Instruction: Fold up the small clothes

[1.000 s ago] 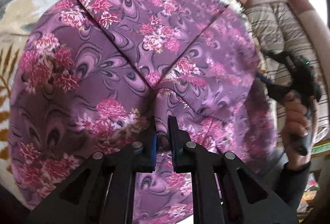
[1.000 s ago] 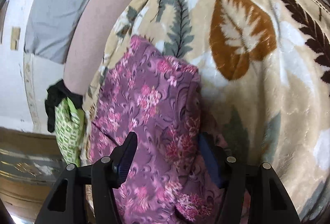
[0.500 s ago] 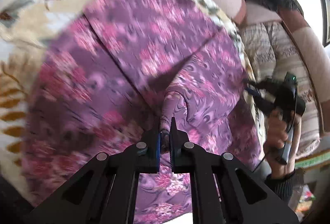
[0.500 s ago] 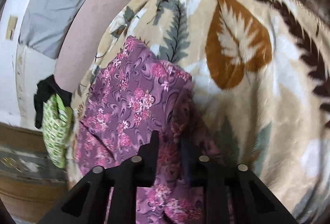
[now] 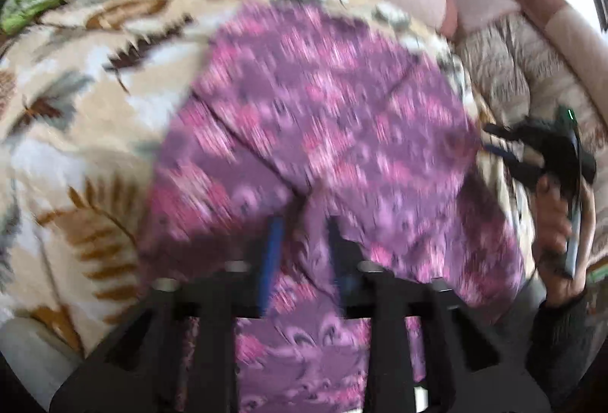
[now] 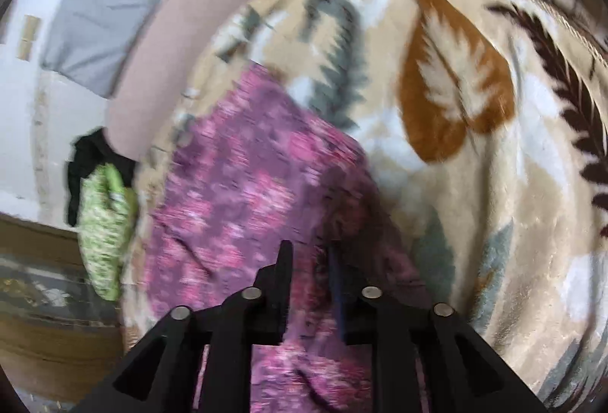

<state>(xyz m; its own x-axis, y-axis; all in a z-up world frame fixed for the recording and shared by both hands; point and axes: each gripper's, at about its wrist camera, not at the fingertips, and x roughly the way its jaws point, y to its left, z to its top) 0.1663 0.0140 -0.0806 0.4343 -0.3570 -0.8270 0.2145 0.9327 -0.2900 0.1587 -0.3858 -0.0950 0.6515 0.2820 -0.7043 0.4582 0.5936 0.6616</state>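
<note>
Two grippers' jaws opening, purple floral garment [image 5: 323,116] between, leaf-print blanket [image 5: 76,101]

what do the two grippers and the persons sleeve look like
Both are matte black plastic. The left gripper and right gripper have angular triangular cut-out arms, silver round pins at the joints and blue pads inside the fingers. Seen from the left wrist, the right one shows a small green light, and the hand holding it wears a dark sleeve.

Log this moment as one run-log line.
task: fold small clothes | left gripper: opening, cloth between jaws | right gripper: opening, cloth between jaws | purple floral garment: on leaf-print beige blanket
</note>
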